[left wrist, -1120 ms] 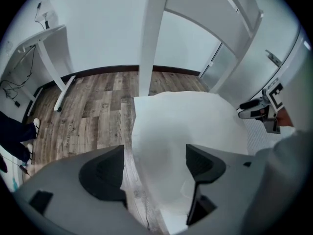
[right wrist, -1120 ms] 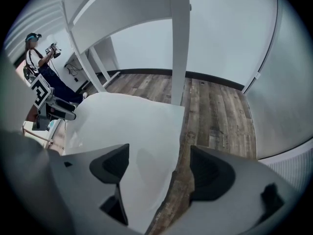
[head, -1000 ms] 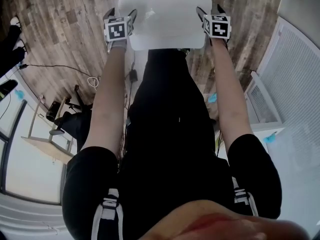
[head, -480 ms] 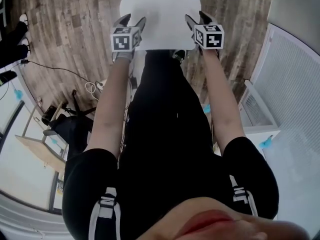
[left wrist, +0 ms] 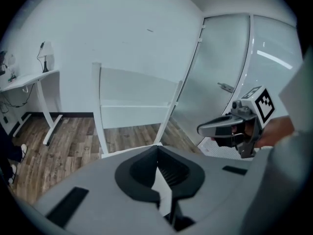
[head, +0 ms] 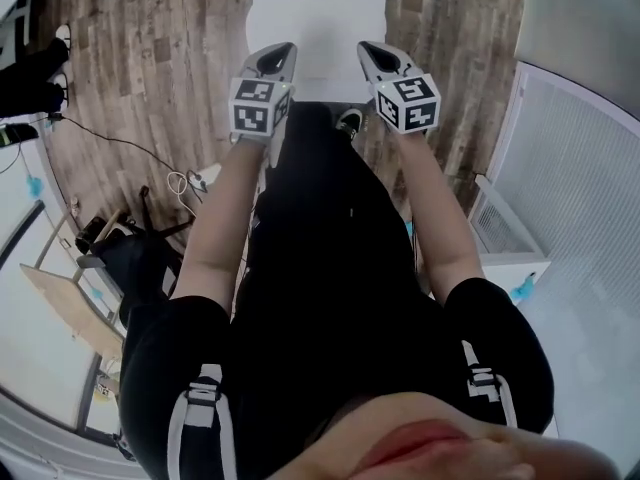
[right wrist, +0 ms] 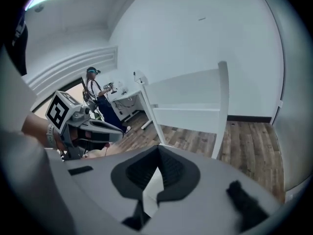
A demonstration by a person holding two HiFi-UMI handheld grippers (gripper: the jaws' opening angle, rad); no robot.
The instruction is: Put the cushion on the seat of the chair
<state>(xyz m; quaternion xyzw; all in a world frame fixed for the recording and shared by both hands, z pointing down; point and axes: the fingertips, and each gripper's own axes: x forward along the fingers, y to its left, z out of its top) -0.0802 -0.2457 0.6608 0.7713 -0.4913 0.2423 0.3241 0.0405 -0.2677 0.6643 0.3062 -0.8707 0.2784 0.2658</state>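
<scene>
Wood-grain floor (head: 150, 58) fills the left of the head view, crossed by a thin black cable (head: 120, 135). Left gripper (head: 281, 52): raised in front of the person, marker cube toward the camera. Its jaws have just closed and meet tip to tip with nothing between them, as its own view confirms. Centre: the white cushion (head: 318, 28) lies flat on the seat of the white chair (left wrist: 134, 89), whose backrest stands upright beyond it. In the head view the cushion shows between the two gripper tips and is held by neither. Right gripper (head: 369, 50): level with the left one, jaws likewise just closed, together and empty. Far right: a white slatted panel (head: 580, 158) borders the floor. Both gripper views look past the closed jaws to the chair back and a plain white wall (left wrist: 122, 28).
</scene>
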